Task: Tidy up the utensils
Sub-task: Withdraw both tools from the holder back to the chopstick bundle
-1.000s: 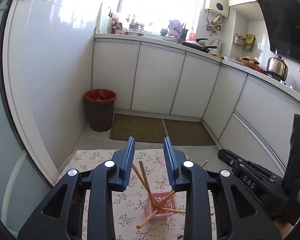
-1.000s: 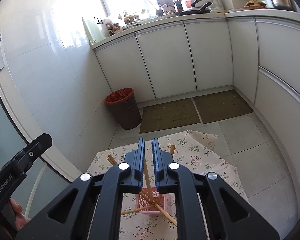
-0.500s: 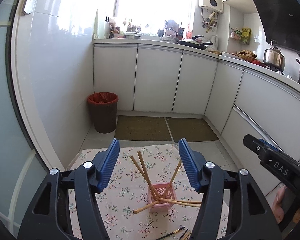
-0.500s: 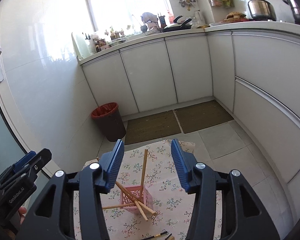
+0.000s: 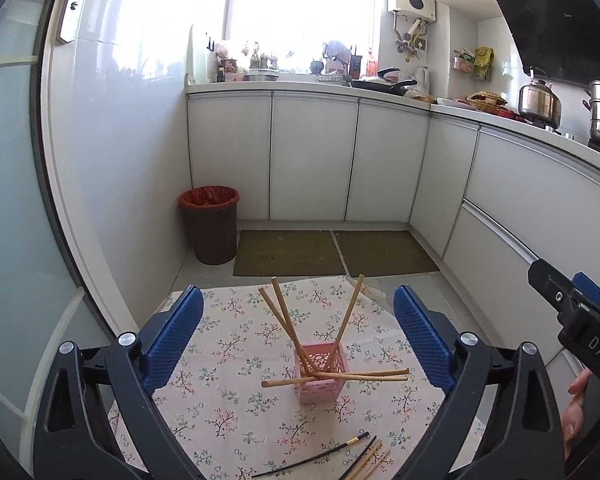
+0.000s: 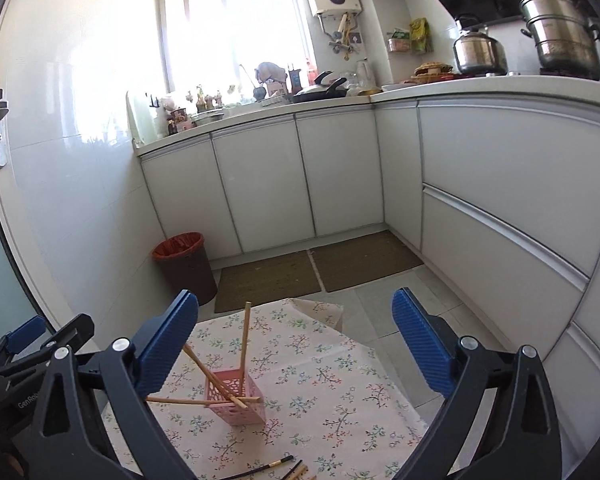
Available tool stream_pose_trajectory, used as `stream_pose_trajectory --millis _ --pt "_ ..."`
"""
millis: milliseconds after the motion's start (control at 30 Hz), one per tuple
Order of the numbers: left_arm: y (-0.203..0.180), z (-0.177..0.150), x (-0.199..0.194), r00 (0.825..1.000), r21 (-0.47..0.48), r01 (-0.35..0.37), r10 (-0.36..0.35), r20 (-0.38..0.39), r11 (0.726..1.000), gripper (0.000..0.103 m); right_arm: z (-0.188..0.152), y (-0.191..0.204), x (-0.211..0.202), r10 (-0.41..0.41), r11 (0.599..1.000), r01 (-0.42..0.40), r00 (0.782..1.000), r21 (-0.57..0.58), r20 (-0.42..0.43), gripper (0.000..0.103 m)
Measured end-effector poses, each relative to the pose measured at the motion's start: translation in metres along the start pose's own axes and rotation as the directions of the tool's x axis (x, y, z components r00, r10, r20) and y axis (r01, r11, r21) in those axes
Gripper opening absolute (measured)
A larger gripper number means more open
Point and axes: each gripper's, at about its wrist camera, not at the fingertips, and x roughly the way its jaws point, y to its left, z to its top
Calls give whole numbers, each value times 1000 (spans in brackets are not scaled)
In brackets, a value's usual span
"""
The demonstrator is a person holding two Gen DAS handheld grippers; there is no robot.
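My left gripper [image 5: 298,334]: I am opening it wide, gripping nothing.
My right gripper [image 6: 296,340]: likewise opening, empty.
Wooden chopsticks [image 5: 288,320]: leaning in the pink basket [image 5: 322,384] on the floral tablecloth [image 5: 228,408].

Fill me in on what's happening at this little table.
A person holds a gripper in each hand over a floral tablecloth. The left gripper and right gripper are both opening, nothing between them. Wooden chopsticks stand splayed in the pink basket; more chopsticks lie loose nearby.

Basket [image 5: 320,376] mid-tablecloth [image 5: 228,408], chopsticks [image 5: 284,316] leaning in it, loose chopsticks [image 5: 364,456] nearer, bin [image 5: 210,230] beyond
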Motion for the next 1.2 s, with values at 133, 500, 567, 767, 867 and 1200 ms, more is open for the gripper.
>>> stream_pose_trajectory --millis 133,500,567,767,867,1200 --pt "-6 -10 0 999 18 17 -17 -29 1000 96 -18 -4 -4 -67 995 66 998 -71 -10 96" --pt "-57 -104 71 866 222 258 -123 -485 940 96 -114 -89 25 -118 987 145 946 67 -303 96" --pt "-65 -129 95 797 201 306 -135 -589 931 96 -135 -103 35 -108 981 159 924 113 -367 96" --pt "-75 -199 162 572 81 332 -132 -810 940 50 -195 -127 64 -131 973 208 848 96 -513 96" --pt "-77 -206 178 563 49 315 -145 -814 948 45 -207 -131 76 -81 974 188 812 128 -579 96" --pt "-117 -216 201 539 120 375 -111 -835 919 32 -218 -141 85 -63 965 202 793 165 -605 96"
